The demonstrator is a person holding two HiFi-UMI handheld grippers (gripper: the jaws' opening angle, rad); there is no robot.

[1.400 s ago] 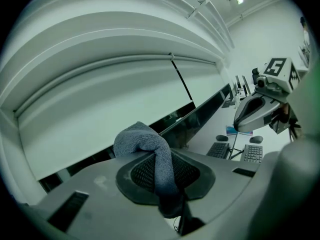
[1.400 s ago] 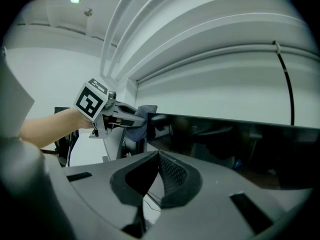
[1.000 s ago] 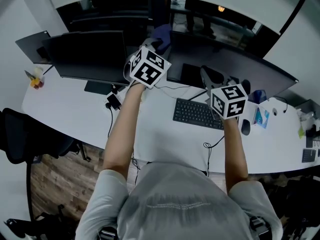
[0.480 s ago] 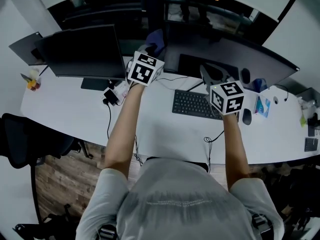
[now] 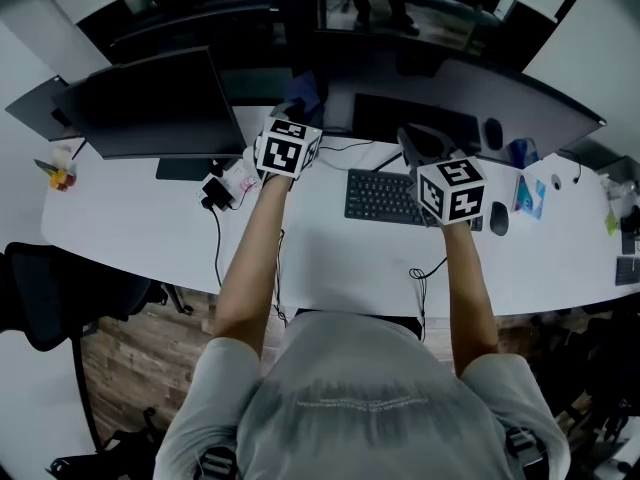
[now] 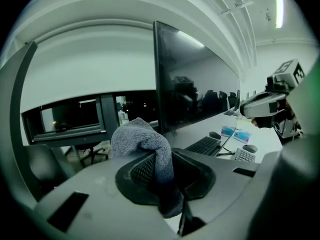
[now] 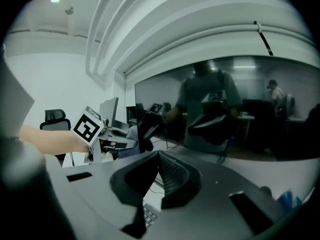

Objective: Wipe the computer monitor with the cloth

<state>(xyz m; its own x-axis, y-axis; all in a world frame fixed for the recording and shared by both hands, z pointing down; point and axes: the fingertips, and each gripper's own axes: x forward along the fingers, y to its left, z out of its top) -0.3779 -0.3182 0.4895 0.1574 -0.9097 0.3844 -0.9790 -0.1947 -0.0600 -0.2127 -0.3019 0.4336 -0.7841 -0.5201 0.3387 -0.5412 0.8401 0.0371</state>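
The wide curved monitor (image 5: 470,93) stands at the back of the white desk (image 5: 330,258), its dark screen (image 7: 240,109) mirroring the person. My left gripper (image 6: 159,170) is shut on a grey-blue cloth (image 6: 142,140), which is bunched up above the jaws. In the head view the cloth (image 5: 303,93) sits just off the monitor's left edge (image 6: 156,79), which I see nearly edge-on. My right gripper (image 5: 417,146) hovers over the keyboard (image 5: 385,196) in front of the screen, jaws shut with nothing between them (image 7: 156,160).
A second monitor (image 5: 150,103) stands to the left, with a cable and adapter (image 5: 213,193) below it. A mouse (image 5: 499,218) and small items lie right of the keyboard. An office chair (image 5: 60,298) stands at the left.
The head camera has shifted, so the desk sits a little lower in view. Both grippers keep much the same places by the monitor, and the left still holds the cloth.
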